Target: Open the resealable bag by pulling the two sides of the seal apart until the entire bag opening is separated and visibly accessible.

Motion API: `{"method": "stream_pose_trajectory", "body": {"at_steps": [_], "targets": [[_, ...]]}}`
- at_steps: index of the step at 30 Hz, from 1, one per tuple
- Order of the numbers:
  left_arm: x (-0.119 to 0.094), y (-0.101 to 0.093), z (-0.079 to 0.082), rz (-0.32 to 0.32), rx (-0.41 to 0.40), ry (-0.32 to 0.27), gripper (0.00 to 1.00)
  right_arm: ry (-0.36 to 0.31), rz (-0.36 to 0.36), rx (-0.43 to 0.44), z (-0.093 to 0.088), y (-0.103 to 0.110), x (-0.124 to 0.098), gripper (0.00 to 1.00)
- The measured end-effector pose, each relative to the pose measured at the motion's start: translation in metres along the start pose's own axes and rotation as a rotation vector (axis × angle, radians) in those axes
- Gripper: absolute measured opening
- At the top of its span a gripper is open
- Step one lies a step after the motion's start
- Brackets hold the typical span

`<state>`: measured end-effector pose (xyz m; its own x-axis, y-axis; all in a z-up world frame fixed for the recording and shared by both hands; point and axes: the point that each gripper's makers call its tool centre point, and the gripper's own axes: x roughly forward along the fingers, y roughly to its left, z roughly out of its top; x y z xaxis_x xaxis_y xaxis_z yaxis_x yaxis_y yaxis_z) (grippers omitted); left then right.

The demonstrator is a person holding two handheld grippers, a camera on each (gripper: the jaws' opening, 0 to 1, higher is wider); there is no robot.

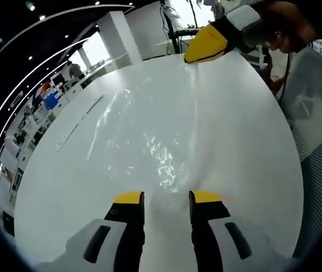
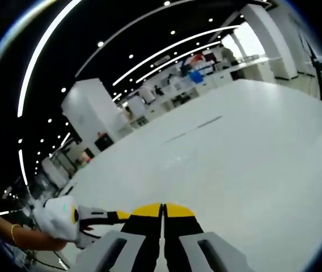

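A clear resealable bag (image 1: 149,136) lies stretched over the white table (image 1: 246,130) in the left gripper view, glinting and creased along its length. My left gripper (image 1: 166,198) stands open at its near end, its yellow-tipped jaws apart with bag plastic between them. My right gripper (image 1: 205,44) pinches the bag's far end at the top of that view. In the right gripper view the right gripper (image 2: 163,211) has its jaws pressed together; the bag between them is too thin to make out. The left gripper (image 2: 118,216) enters there from the lower left.
A grey mesh chair (image 1: 314,113) stands past the table's right edge. A person's hand with a bracelet (image 2: 13,235) holds the left gripper. A thin dark strip (image 2: 198,124) lies on the table (image 2: 251,147). Office shelves and pillars stand far behind.
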<state>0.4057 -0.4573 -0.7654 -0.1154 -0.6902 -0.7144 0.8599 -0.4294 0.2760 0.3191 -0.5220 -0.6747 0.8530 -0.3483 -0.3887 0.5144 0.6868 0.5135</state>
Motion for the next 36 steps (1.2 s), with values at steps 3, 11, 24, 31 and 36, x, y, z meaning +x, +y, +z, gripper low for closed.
{"method": "stream_pose_trajectory", "body": {"at_steps": [3,11,24,31,36], "targets": [[-0.001,0.0,0.0,-0.005,0.002,0.0,0.26,0.001,-0.003,-0.005,0.001,-0.001,-0.001,0.0],[-0.003,-0.004,-0.002,-0.028,0.042,0.008,0.07,0.012,-0.006,-0.018,-0.003,-0.002,-0.004,0.0],[-0.014,-0.008,0.003,-0.062,0.066,-0.014,0.0,0.027,-0.024,-0.051,-0.007,-0.009,-0.007,0.0],[-0.027,-0.013,0.011,-0.084,0.1,-0.054,0.0,0.036,-0.043,-0.066,-0.01,-0.017,-0.012,0.0],[-0.034,-0.027,0.011,-0.132,0.148,-0.052,0.0,0.048,-0.049,-0.081,-0.015,-0.021,-0.018,0.0]]}}
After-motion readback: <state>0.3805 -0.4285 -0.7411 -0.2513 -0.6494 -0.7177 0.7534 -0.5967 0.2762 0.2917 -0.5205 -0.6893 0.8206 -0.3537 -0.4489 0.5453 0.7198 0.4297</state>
